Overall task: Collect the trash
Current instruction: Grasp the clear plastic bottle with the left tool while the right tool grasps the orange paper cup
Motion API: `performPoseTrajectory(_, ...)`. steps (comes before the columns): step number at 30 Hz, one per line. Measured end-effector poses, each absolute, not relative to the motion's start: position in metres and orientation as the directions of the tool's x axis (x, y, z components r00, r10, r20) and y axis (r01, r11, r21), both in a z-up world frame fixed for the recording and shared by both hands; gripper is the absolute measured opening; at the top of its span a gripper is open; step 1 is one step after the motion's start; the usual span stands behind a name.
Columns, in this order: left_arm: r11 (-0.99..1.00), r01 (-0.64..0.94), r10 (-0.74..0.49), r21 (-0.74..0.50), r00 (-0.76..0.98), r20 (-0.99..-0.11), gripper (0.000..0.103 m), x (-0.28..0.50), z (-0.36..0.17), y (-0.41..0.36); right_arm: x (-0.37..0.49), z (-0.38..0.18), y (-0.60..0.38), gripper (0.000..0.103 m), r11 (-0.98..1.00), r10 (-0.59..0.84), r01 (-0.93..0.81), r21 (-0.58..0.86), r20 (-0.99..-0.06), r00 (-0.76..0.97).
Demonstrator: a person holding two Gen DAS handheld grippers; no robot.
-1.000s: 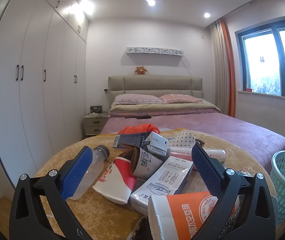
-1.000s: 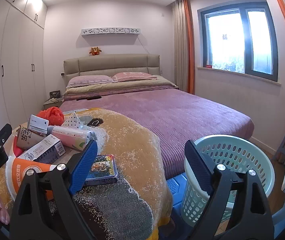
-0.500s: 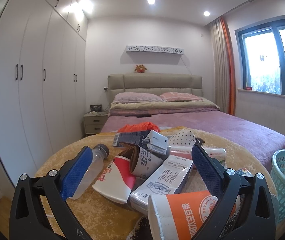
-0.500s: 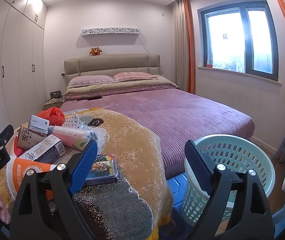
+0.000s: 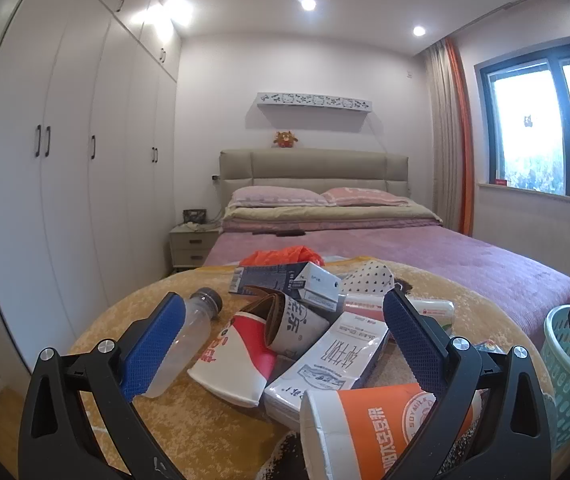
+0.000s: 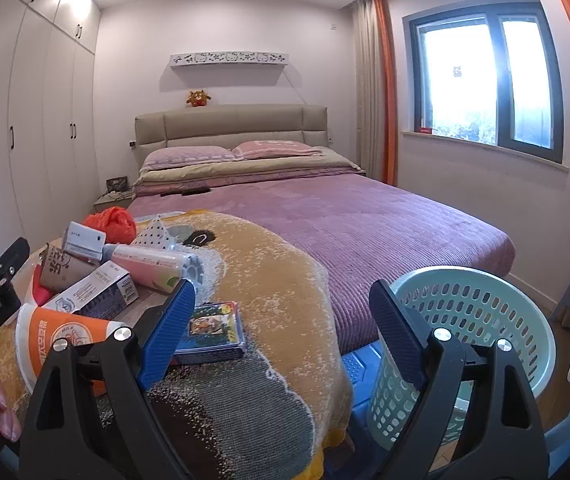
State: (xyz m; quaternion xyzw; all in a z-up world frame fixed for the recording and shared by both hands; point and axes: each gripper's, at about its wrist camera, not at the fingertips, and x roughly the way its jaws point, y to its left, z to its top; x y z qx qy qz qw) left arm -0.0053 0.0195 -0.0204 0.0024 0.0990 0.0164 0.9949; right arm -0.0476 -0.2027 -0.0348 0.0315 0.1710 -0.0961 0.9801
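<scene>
A pile of trash lies on a round table covered by a yellow cloth [image 5: 117, 332]: a clear plastic bottle [image 5: 185, 340], a red and white cup [image 5: 241, 356], a brown cup [image 5: 297, 320], a white carton [image 5: 333, 364], an orange cup [image 5: 381, 424] nearest me, small boxes and an orange bag [image 5: 281, 256]. My left gripper [image 5: 281, 344] is open and empty, above the near side of the pile. My right gripper [image 6: 281, 320] is open and empty, between the table edge and a pale green basket [image 6: 481, 320]. A blue card box [image 6: 213, 332] lies by its left finger.
A purple bed [image 6: 345, 220] stands behind the table. White wardrobes [image 5: 65, 160] line the left wall, with a nightstand [image 5: 193, 246] beside the bed. The basket also shows at the right of the left wrist view [image 5: 565, 360]. A blue stool [image 6: 359, 364] sits under the basket.
</scene>
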Motion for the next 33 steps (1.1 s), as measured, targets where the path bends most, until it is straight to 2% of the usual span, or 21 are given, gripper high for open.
performPoseTrajectory(6,0.999,-0.036,0.04,0.022,0.967,-0.252,0.096,-0.008,-0.014,0.042,-0.049,-0.028,-0.192,0.084,0.989,-0.134,0.147,0.01,-0.345,0.929)
performPoseTrajectory(12,0.997,-0.081,0.073,-0.01,0.934,-0.349,0.096,-0.002,-0.003,0.106,-0.043,-0.033,-0.177,0.084,0.996,-0.049,0.074,0.047,-0.399,0.916)
performPoseTrajectory(17,0.994,-0.102,0.071,-0.034,0.865,-0.497,0.096,0.025,-0.006,0.16,-0.039,-0.035,-0.152,0.085,0.996,0.048,-0.008,0.092,-0.438,0.898)
performPoseTrajectory(22,0.996,-0.016,-0.039,-0.085,0.797,-0.603,0.094,0.045,-0.017,0.182,-0.04,-0.038,-0.12,0.088,0.991,0.12,-0.075,0.112,-0.467,0.876)
performPoseTrajectory(23,0.996,-0.003,-0.052,-0.086,0.774,-0.631,0.091,0.052,-0.02,0.183,-0.041,-0.038,-0.112,0.089,0.991,0.126,-0.088,0.104,-0.47,0.874)
performPoseTrajectory(25,0.998,0.01,-0.051,-0.067,0.751,-0.658,0.086,0.06,-0.026,0.184,-0.044,-0.038,-0.096,0.089,0.993,0.114,-0.098,0.059,-0.471,0.874)
performPoseTrajectory(29,0.996,0.042,-0.087,-0.081,0.706,-0.703,0.082,0.077,-0.038,0.186,-0.043,-0.039,-0.088,0.089,0.997,0.073,-0.08,0.005,-0.473,0.878)
performPoseTrajectory(33,0.988,0.064,-0.146,-0.138,0.659,-0.738,0.082,0.092,-0.051,0.185,-0.023,-0.047,-0.106,0.089,0.995,0.1,-0.071,0.075,-0.534,0.84)
